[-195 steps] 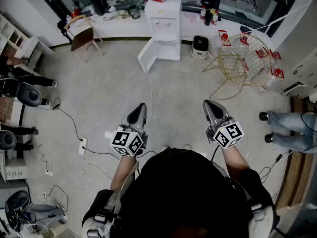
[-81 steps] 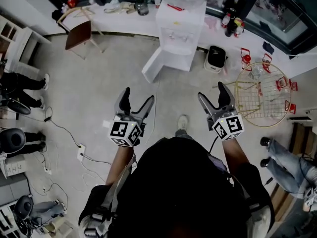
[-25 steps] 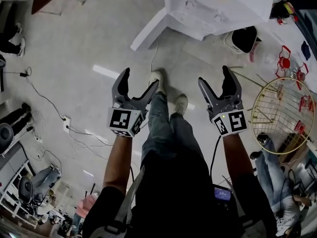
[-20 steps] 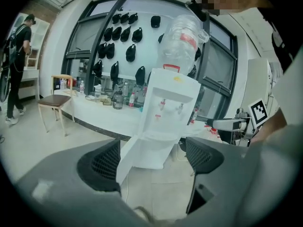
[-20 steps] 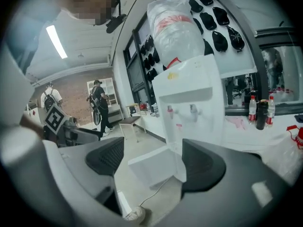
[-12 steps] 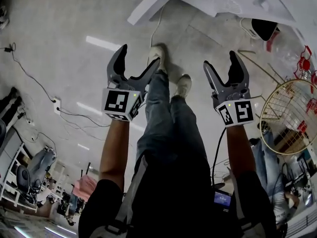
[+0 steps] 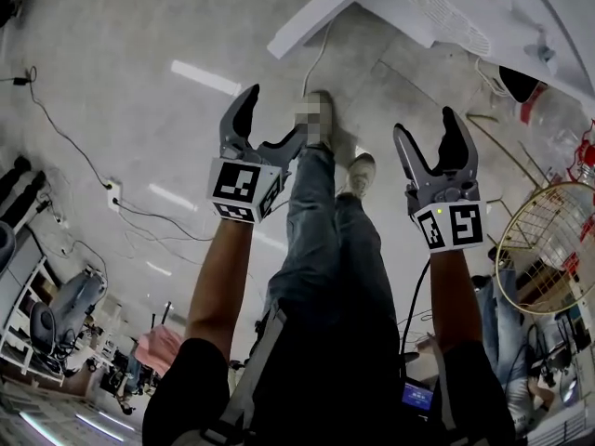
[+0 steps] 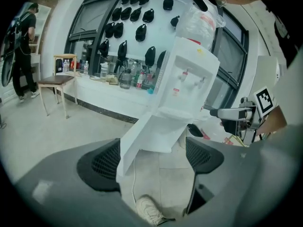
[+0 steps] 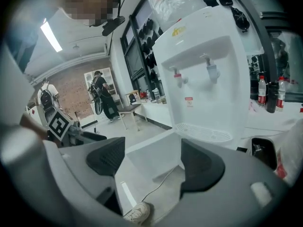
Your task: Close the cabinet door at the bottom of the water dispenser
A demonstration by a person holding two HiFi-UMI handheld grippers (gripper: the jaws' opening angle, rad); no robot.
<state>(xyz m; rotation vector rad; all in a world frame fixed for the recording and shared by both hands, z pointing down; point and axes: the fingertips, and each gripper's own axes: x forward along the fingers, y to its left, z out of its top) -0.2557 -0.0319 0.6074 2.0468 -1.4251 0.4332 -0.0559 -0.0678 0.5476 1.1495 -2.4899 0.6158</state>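
The left gripper (image 7: 270,124) and the right gripper (image 7: 430,142) are held out side by side above the floor (image 7: 121,128), both pointing at the water dispenser (image 8: 194,79). In each gripper view the jaws are spread wide and nothing sits between the pads; neither gripper touches anything.

The dispenser is a white floor-standing unit with an inverted water bottle (image 8: 201,22) on top and two taps on its front. It stands ahead of the person, in front of a low white ledge under the windows.

The cabinet door (image 7: 321,12) at the base of the dispenser is swung open, its free edge projecting out over the floor. In the left gripper view it stands to the left of the dispenser body. A white cable (image 7: 321,49) runs across the floor below the door. The person's shoe (image 7: 361,170) is planted on the floor between the grippers.
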